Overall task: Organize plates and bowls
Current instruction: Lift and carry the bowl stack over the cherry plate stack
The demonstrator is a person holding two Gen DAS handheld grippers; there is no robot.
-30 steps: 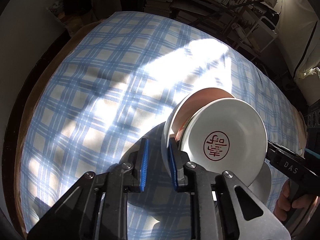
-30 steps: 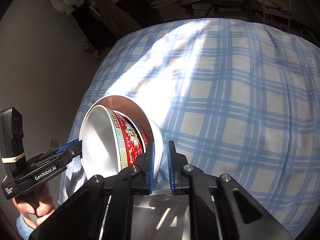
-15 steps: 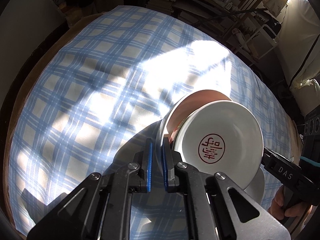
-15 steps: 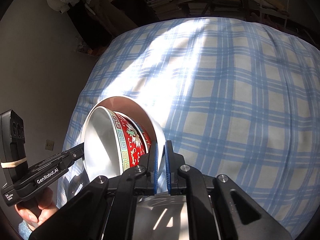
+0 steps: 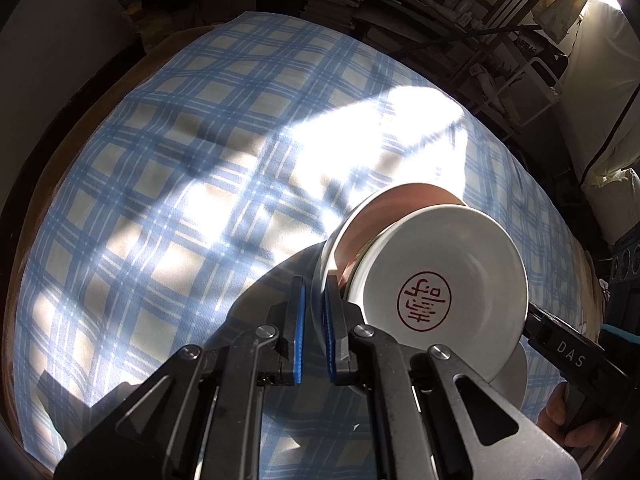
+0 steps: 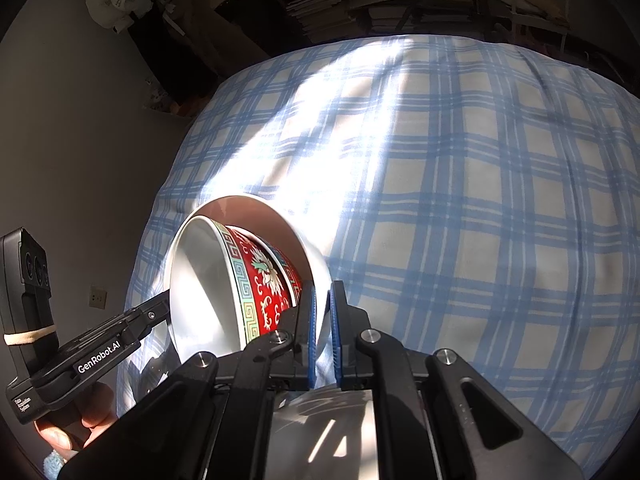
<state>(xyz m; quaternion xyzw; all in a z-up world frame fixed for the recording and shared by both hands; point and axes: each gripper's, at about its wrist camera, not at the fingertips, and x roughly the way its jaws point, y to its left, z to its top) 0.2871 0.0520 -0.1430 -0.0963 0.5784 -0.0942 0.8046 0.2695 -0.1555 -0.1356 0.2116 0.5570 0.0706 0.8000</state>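
A red patterned bowl [image 6: 264, 280] with a white inside and a red seal mark [image 5: 424, 300] sits nested in a larger white bowl [image 5: 380, 216], both lifted above the blue checked tablecloth [image 5: 180, 200] and tilted on their side. My left gripper [image 5: 314, 320] is shut on the white bowl's rim on one side. My right gripper [image 6: 322, 320] is shut on the same white bowl's rim [image 6: 316, 260] on the opposite side. Each gripper shows in the other's view, the right [image 5: 568, 356] and the left [image 6: 96, 356].
The tablecloth [image 6: 460, 220] covers a round table with a brown edge [image 5: 36, 184]. Cluttered shelves [image 5: 460, 8] and book stacks [image 6: 380, 4] stand beyond the table. A grey wall [image 6: 80, 140] is at the left.
My left gripper's jaws have closed from open onto the white bowl's rim. The bowl stack has been raised a little and the cameras sit higher over the table.
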